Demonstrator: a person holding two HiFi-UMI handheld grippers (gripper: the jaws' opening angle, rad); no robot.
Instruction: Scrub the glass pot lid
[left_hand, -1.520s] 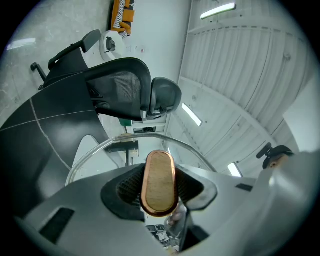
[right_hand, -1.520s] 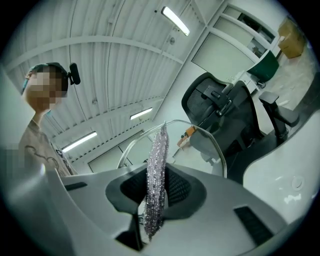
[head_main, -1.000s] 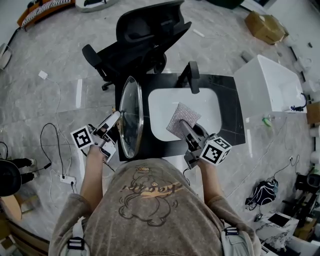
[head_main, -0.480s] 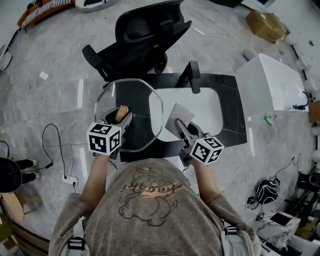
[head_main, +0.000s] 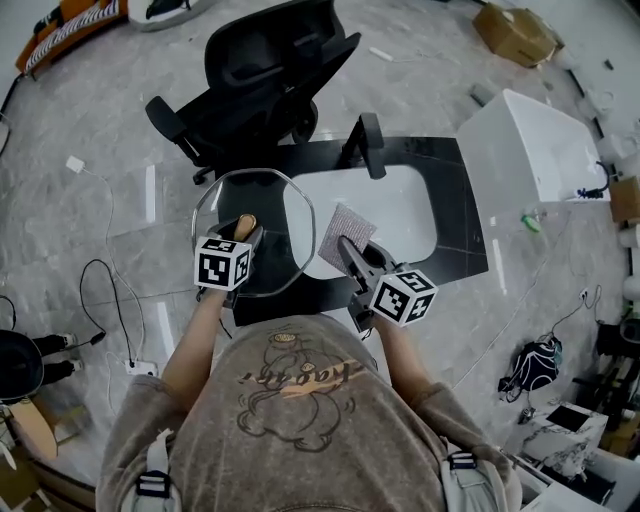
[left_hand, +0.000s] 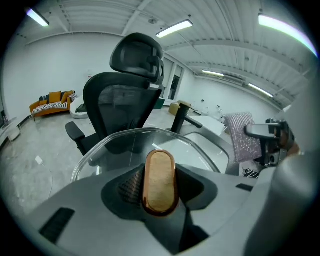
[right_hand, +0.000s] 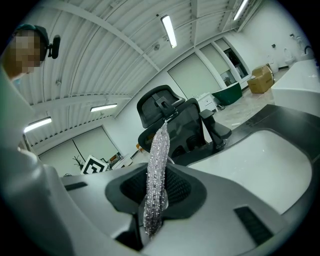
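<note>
The left claw is clamped on the wooden knob of the glass pot lid, one jaw on either side of the oval knob. From the head view, this claw sits close in front of the person, its marker cube nearest the body. The knob shows just past the cube. The lid is held off the bench with its whole round outline showing from above. It hangs over the left part of the black bench, and its right rim overlaps the left edge of the white sink.

The right claw is closed on a silvery scrub cloth, which stands edge-on between the jaws and rises above them. From the head view, this claw points away from the person, and the cloth is spread over the near left of the sink, just beside the lid's right rim. Whether cloth and glass touch cannot be told.

Beyond the sink a black faucet rises from the far edge of the bench. Behind it a black office chair stands on the grey floor. A white tub stands to the right of the bench, and a cardboard box lies farther off.
</note>
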